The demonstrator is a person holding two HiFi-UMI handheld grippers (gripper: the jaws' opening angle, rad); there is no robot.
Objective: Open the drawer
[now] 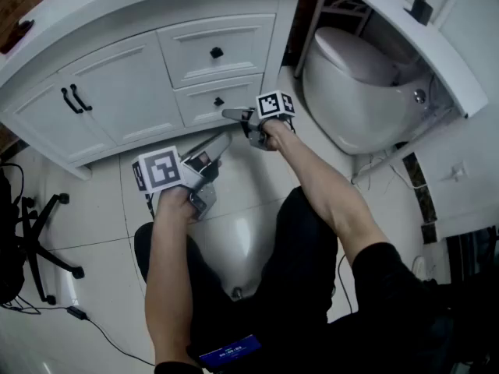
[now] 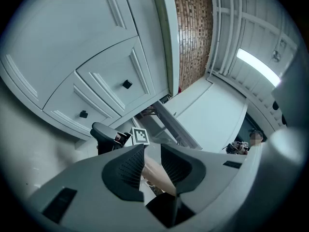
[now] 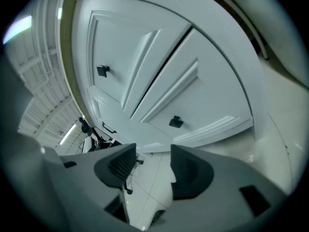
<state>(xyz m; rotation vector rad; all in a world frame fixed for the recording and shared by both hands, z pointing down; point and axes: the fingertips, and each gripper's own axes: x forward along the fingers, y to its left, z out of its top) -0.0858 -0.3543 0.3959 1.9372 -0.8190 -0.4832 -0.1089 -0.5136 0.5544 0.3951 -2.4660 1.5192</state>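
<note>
The white vanity has two drawers, both closed. The upper drawer (image 1: 218,49) has a black knob (image 1: 216,52); the lower drawer (image 1: 214,100) has its own black knob (image 1: 219,101). My right gripper (image 1: 231,115) is open, its tips just below and right of the lower knob, not touching it. In the right gripper view the lower knob (image 3: 175,122) lies ahead of the open right gripper (image 3: 152,153), with nothing between the jaws. My left gripper (image 1: 221,140) hangs lower over the floor, open and empty. Through the open left gripper (image 2: 152,151) I see the right forearm.
Left of the drawers are cabinet doors with two black handles (image 1: 74,100). A white toilet (image 1: 366,84) stands close on the right. An office chair base (image 1: 39,240) and a cable (image 1: 86,318) lie on the tiled floor at the left. The person's legs fill the lower middle.
</note>
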